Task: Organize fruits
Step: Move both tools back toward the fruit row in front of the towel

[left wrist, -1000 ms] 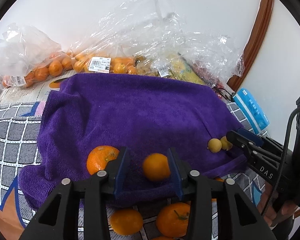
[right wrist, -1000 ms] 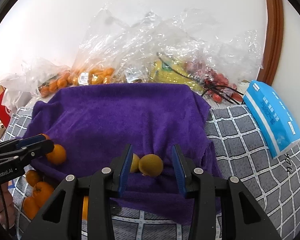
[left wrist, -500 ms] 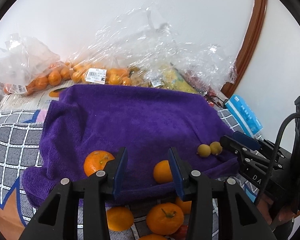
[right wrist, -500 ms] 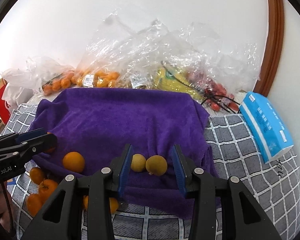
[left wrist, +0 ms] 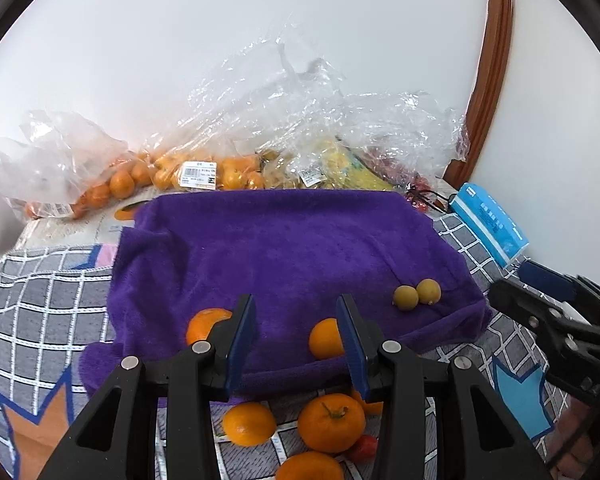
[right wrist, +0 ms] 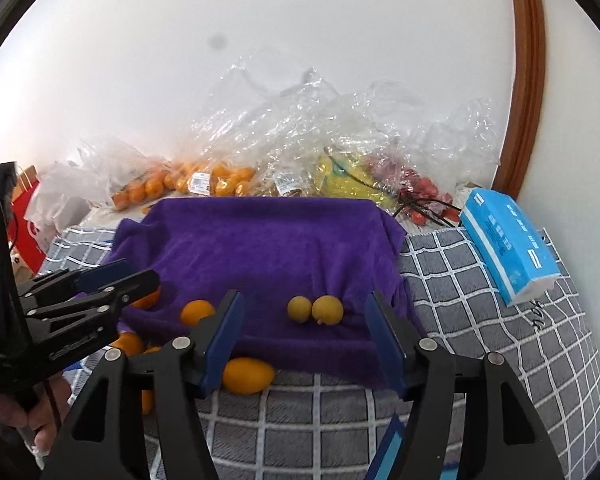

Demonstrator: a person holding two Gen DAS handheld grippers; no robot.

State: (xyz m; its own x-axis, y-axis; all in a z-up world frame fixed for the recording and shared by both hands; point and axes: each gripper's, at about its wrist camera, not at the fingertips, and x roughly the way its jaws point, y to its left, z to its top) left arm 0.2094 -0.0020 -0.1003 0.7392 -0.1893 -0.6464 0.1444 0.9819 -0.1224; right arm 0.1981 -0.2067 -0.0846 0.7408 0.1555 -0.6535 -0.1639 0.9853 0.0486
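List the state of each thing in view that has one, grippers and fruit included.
Left gripper: jaws apart, nothing between them.
Right gripper: jaws opening, nothing gripped.
Two yellow fruits: side by side on the purple towel, free.
Two oranges: on the towel's near edge.
Clear bags: crumpled, fruit inside.

My left gripper's blue-padded finger [left wrist: 350, 340] hides one side of a round orange mandarin [left wrist: 325, 338] on the purple towel. The lowest orange mandarin [left wrist: 310, 466] is cut by the frame edge. Labels on the crumpled clear plastic bags [left wrist: 198, 175] are too small to read.
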